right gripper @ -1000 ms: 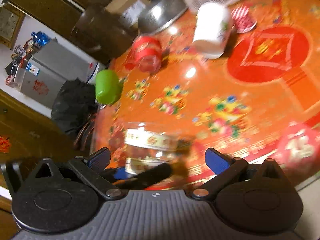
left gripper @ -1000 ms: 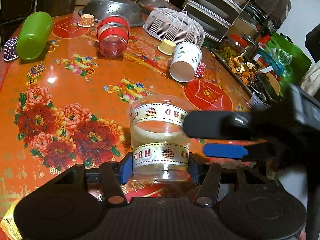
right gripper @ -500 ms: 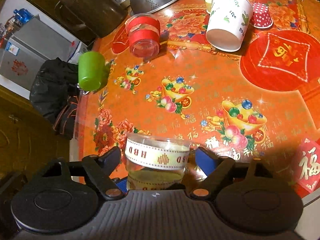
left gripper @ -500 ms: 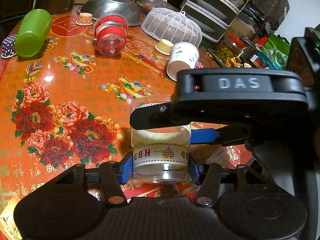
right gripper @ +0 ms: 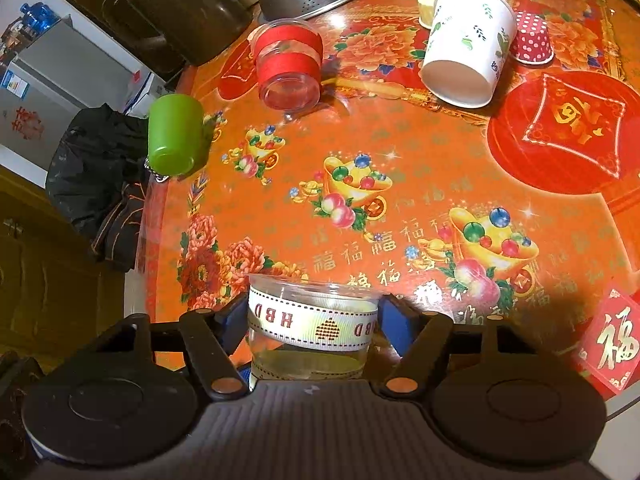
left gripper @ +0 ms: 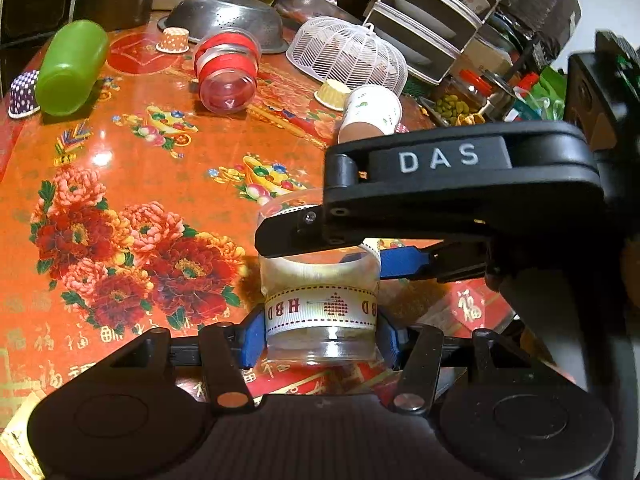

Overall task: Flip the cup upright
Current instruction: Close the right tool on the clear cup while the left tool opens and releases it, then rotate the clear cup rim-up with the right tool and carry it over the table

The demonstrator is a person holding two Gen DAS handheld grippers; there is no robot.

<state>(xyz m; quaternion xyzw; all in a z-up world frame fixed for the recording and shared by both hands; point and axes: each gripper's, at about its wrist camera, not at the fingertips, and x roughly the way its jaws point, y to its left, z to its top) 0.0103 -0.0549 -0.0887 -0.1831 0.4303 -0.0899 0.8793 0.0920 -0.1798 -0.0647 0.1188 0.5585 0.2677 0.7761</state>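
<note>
Clear cup [left gripper: 320, 312], banded with HBD ribbon, standing upright on the counter [left gripper: 168, 184], directly between the fingers of the left gripper [left gripper: 320, 336]. Blue pads [left gripper: 251, 338] pressed against the lower ribbon band on both sides: closed on the cup near its base. Right gripper [right gripper: 314, 326] coming in above and across, likewise closed on the same cup at the upper ribbon band, blue pads [right gripper: 394, 320] touching the wall just under the rim. Open mouth facing up, so flip judged essentially done; step in hand judged to be a handover or release.

For a clean finish:
- Base to be confirmed flat on the counter before either grip is slackened; contact not fully visible from either view.
- One gripper to be opened at a time, the other keeping the cup steady.
- Squeeze to be kept light: thin clear wall, likely to flex or spring sideways on release.
- Withdrawal straight back along the fingers, no sideways drag on the ribbon.

Ahead of the grippers, well apart: red-banded clear cup [right gripper: 289, 70], green cup [right gripper: 175, 136] and white paper cup [right gripper: 466, 46], all lying on their sides.
</note>
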